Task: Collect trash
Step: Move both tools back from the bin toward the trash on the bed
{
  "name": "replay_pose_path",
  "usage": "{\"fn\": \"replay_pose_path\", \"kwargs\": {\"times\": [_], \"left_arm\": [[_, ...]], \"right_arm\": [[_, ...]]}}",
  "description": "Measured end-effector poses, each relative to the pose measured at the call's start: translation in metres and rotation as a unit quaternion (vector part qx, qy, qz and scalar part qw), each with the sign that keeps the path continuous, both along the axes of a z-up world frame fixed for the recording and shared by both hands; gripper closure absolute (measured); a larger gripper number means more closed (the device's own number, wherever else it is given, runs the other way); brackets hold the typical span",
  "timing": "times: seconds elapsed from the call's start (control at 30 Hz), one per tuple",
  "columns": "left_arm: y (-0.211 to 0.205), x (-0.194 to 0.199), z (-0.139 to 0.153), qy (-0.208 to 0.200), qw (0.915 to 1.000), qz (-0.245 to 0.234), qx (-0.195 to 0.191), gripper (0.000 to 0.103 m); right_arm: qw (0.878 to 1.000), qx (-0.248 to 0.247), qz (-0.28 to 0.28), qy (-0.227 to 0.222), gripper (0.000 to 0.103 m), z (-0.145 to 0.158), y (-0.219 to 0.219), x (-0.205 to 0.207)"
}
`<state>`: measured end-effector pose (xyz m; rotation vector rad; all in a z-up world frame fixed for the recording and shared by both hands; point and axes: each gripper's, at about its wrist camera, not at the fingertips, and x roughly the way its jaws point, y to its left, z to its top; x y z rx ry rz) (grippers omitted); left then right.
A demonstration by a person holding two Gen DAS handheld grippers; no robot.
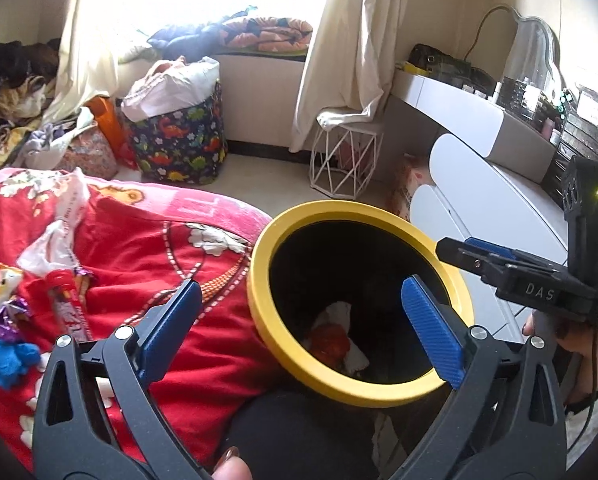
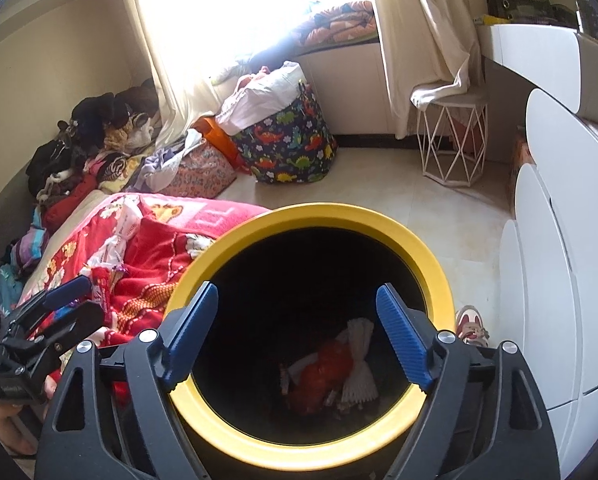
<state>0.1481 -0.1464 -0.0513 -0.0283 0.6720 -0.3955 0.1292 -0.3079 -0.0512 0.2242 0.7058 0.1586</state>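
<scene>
A black trash bin with a yellow rim (image 1: 259,248) (image 2: 431,240) stands beside a bed with a red blanket (image 1: 171,264) (image 2: 155,248). Inside the bin lie an orange wrapper (image 1: 330,340) (image 2: 323,376) and white paper (image 2: 361,364). Wrappers (image 1: 65,304), a white plastic bag (image 1: 59,224) and a blue crumpled piece (image 1: 11,358) lie on the blanket. My left gripper (image 1: 299,304) is open and empty at the bin's near rim. My right gripper (image 2: 297,312) is open and empty over the bin mouth; it also shows in the left wrist view (image 1: 451,250).
A dinosaur-print laundry basket (image 1: 179,144) (image 2: 291,144), a white wire stool (image 1: 345,156) (image 2: 453,136) and a white dresser (image 1: 491,208) (image 2: 559,240) stand around the tiled floor. Clothes pile (image 1: 15,96) at the far left. A shoe (image 2: 473,324) lies by the bin.
</scene>
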Motion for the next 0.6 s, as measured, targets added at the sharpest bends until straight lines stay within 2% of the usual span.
{"fn": "replay_pose_path", "kwargs": {"times": [0.6], "left_arm": [[0.051, -0.017, 0.018, -0.031, 0.9983, 0.049, -0.009, 0.011]], "right_arm": [[0.999, 0.005, 0.004, -0.044, 0.018, 0.024, 0.028, -0.012]]}}
